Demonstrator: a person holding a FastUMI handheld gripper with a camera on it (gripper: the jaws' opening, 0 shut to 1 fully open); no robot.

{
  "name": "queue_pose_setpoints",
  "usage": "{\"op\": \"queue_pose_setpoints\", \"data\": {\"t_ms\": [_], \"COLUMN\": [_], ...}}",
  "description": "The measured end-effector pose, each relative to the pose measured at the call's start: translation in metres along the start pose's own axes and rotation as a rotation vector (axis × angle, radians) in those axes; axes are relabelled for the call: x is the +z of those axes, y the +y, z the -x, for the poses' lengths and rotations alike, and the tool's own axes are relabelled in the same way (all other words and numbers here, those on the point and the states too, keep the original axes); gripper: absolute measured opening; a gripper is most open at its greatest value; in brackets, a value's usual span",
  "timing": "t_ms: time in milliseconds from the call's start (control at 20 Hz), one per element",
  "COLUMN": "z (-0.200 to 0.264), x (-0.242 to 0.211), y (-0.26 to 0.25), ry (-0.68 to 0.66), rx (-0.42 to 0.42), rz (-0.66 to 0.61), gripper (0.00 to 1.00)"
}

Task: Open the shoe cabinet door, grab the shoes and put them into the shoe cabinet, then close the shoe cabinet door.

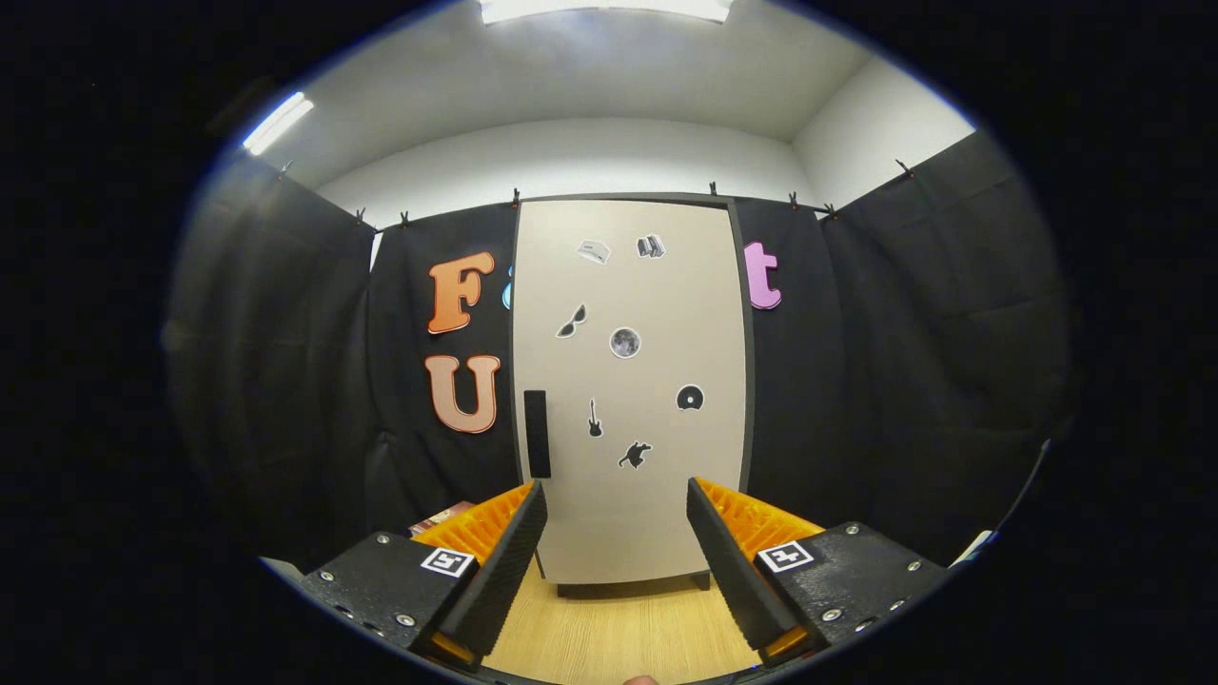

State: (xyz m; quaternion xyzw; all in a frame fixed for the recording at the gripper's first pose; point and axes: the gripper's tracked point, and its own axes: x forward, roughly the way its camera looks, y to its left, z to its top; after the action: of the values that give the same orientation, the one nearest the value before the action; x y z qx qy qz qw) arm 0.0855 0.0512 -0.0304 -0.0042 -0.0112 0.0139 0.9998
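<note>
Facing the closed shoe cabinet door (pixel 633 381), the claw (pixel 617 533) hangs released and empty, fingers spread well apart above the wooden surface (pixel 618 633). Opening seems the step in hand; next, reach the dark handle (pixel 538 433) at the door's left edge and pull.

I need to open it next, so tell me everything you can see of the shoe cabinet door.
The shoe cabinet door is a tall, plain beige panel in a dark frame, shut and upright, against the black cloth wall. A dark vertical handle sits near its left edge. Small stickers dot its face. The cabinet stands on the wooden floor. The hand-held gripper is open, fingers apart ahead of it, touching nothing.
</note>
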Motion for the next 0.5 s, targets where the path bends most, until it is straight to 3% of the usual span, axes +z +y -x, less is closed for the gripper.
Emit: {"op": "queue_pose_setpoints", "data": {"t_ms": [500], "z": [0.02], "x": [0.004], "y": [-0.015], "ry": [-0.013], "rx": [-0.004], "rz": [-0.022], "gripper": [0.93]}}
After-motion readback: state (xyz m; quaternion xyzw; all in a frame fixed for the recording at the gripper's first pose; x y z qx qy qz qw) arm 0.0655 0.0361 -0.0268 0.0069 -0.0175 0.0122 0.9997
